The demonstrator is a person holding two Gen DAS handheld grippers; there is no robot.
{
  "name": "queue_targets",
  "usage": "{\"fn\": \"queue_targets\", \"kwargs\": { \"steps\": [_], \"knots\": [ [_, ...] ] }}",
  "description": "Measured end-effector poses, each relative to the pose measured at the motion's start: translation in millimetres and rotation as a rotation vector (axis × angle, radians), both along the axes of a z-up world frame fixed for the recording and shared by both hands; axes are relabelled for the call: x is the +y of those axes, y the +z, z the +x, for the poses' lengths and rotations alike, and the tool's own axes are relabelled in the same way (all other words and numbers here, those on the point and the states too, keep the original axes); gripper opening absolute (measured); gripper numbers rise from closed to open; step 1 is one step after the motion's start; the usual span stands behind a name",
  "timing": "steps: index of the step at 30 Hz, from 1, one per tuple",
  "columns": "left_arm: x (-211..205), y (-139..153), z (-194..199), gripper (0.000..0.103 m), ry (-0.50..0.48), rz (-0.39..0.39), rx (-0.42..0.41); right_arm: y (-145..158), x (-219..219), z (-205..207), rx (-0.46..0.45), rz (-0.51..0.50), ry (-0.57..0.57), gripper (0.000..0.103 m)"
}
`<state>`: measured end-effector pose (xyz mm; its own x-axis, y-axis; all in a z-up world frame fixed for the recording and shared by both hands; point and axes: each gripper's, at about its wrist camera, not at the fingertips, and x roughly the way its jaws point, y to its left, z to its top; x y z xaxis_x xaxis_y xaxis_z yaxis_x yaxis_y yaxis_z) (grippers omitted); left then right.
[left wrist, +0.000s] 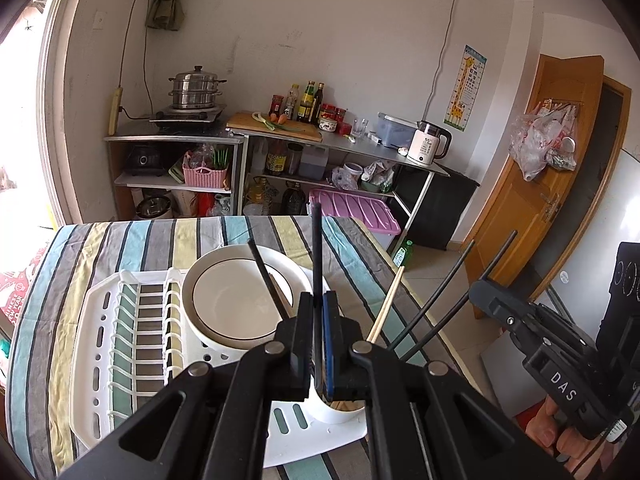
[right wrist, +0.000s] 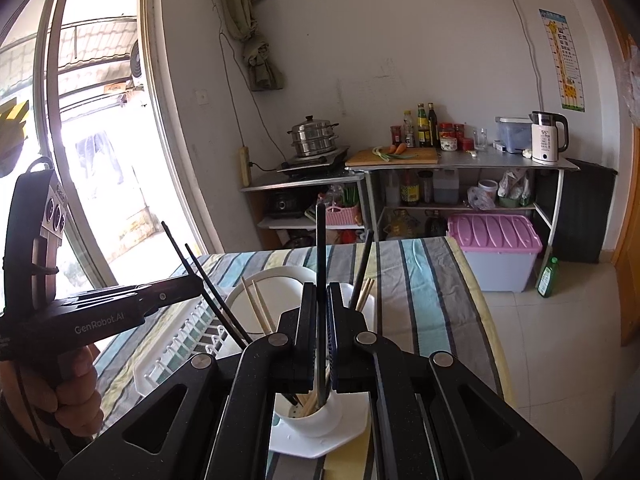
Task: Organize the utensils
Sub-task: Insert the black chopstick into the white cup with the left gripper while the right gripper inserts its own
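My left gripper [left wrist: 318,300] is shut on a pair of black chopsticks [left wrist: 316,248], one upright and one slanting left over the white bowl [left wrist: 228,300]. It also shows in the right wrist view as the left gripper [right wrist: 198,284]. My right gripper [right wrist: 320,292] is shut on another black pair [right wrist: 321,240], whose lower ends reach down toward the white utensil cup [right wrist: 320,420]. From the left it appears as the right gripper [left wrist: 478,286]. The cup [left wrist: 340,412] stands at the near corner of the white dish rack [left wrist: 92,340] and holds wooden chopsticks [left wrist: 386,304].
The rack sits on a table with a striped cloth [left wrist: 60,280]; its right edge [right wrist: 476,300] drops to the tiled floor. A pink-lidded bin [right wrist: 494,236], a green bottle [right wrist: 547,276] and kitchen shelves [right wrist: 440,184] stand beyond. A hand [right wrist: 76,384] grips the left handle.
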<state>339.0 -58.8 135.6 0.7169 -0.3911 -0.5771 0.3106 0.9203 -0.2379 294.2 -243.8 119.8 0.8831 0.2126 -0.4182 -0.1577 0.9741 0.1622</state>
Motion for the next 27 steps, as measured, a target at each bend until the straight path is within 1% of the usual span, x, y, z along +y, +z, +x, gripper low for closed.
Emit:
{"fn": "queue_targets", "kwargs": {
  "steps": [4, 7, 24, 25, 27],
  "knots": [
    [1.3, -12.1, 7.3, 0.005, 0.015, 0.005, 0.033, 0.6, -2.6, 2.4, 0.003, -0.001, -0.008, 0.005],
    [0.8, -18.9, 10.9, 0.005, 0.016, 0.005, 0.050, -2.9, -2.5, 6.5, 0.026, -0.007, -0.007, 0.005],
    [6.2, -26.5, 13.6, 0.006, 0.051, 0.029, 0.053, -11.9, -9.7, 14.1, 0.076, -0.009, -0.030, 0.005],
    [7.2, -26.7, 12.7, 0.007, 0.051, 0.026, 0.051, -11.2, -10.7, 12.9, 0.074, -0.008, -0.033, 0.006],
    [8.8, -26.6, 9.6, 0.007, 0.050, 0.022, 0.046, -9.1, -12.7, 9.0, 0.067, 0.000, -0.033, 0.014]
  ]
}}
